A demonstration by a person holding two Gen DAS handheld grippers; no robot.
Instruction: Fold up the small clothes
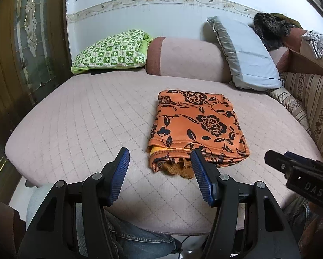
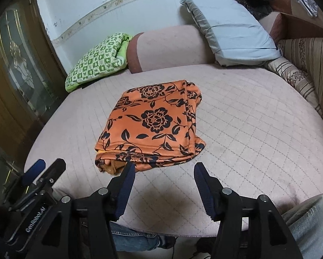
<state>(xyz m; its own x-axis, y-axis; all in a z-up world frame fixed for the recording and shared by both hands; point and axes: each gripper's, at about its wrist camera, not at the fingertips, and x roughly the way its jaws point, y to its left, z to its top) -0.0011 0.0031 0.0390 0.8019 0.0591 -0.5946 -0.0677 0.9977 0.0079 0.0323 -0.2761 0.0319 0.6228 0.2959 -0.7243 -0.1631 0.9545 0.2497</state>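
An orange garment with a black flower print [image 1: 196,127] lies folded into a rectangle on the pink quilted sofa seat [image 1: 85,118]; a yellow-brown lining shows at its near edge. It also shows in the right wrist view [image 2: 152,127]. My left gripper [image 1: 160,161] is open and empty, hovering just in front of the garment's near left corner. My right gripper [image 2: 164,171] is open and empty, just in front of the garment's near edge. The right gripper shows at the right edge of the left wrist view [image 1: 275,159], and the left gripper at the left of the right wrist view [image 2: 47,165].
A green checked cushion [image 1: 111,50] and a grey-blue pillow [image 1: 247,54] lean at the sofa back, either side of a pink bolster [image 1: 187,58]. A striped armrest [image 1: 312,99] bounds the right. A glass-panelled door [image 1: 29,43] stands left. The person's jeans-clad knees are below the seat edge.
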